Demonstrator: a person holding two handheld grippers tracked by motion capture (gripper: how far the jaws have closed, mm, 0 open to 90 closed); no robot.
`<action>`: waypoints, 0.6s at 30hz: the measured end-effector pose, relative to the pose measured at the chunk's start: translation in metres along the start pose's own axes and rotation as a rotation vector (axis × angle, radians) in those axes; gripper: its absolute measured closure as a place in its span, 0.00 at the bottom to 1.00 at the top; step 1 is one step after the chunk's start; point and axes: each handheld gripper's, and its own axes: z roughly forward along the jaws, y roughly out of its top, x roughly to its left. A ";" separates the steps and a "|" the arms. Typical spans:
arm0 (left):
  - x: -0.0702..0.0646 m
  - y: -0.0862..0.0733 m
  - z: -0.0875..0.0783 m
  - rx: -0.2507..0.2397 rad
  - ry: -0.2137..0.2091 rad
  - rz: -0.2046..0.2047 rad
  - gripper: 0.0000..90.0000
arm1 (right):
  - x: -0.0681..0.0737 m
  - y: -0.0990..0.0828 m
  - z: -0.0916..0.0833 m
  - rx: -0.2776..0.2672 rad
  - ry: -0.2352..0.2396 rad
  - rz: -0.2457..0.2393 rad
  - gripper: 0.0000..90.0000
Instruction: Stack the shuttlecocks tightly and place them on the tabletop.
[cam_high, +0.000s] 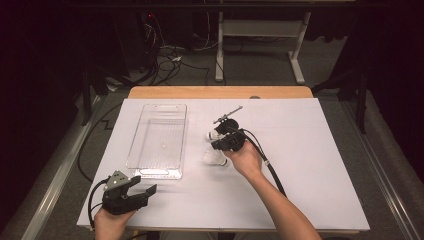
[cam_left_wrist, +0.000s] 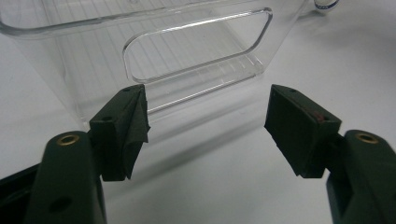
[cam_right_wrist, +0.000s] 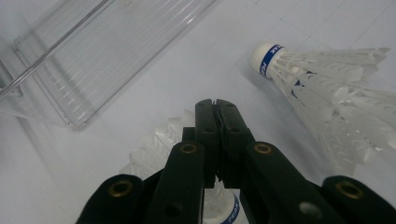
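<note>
Two white feather shuttlecocks lie on the white table sheet to the right of a clear plastic bin (cam_high: 159, 140). One shuttlecock (cam_right_wrist: 327, 84) with a blue-banded cork lies ahead and to the right of my right gripper (cam_right_wrist: 216, 105). The other shuttlecock (cam_right_wrist: 152, 151) lies under the jaws, which are pressed together with nothing seen between them. From above, the right gripper (cam_high: 219, 145) hovers between the far shuttlecock (cam_high: 213, 135) and the near shuttlecock (cam_high: 212, 157). My left gripper (cam_high: 145, 185) rests near the front left edge, its jaws wide apart. The left gripper (cam_left_wrist: 208, 112) faces the bin's near end wall (cam_left_wrist: 196, 46).
The white sheet (cam_high: 310, 165) covers a wooden table, with bare room on its right half. A black cable (cam_high: 270, 170) trails from the right gripper along the forearm. Beyond the table are a dark floor with cables and a white desk frame (cam_high: 260, 45).
</note>
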 end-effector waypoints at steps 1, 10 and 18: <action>0.000 0.000 0.000 -0.001 -0.001 0.000 0.34 | 0.000 0.000 0.000 0.003 -0.002 -0.002 0.99; 0.000 0.000 0.000 0.001 -0.001 0.001 0.34 | 0.000 -0.003 0.000 0.011 -0.008 -0.002 0.98; 0.000 0.000 0.000 0.002 -0.001 0.001 0.34 | -0.004 -0.006 -0.008 0.012 -0.022 -0.006 0.96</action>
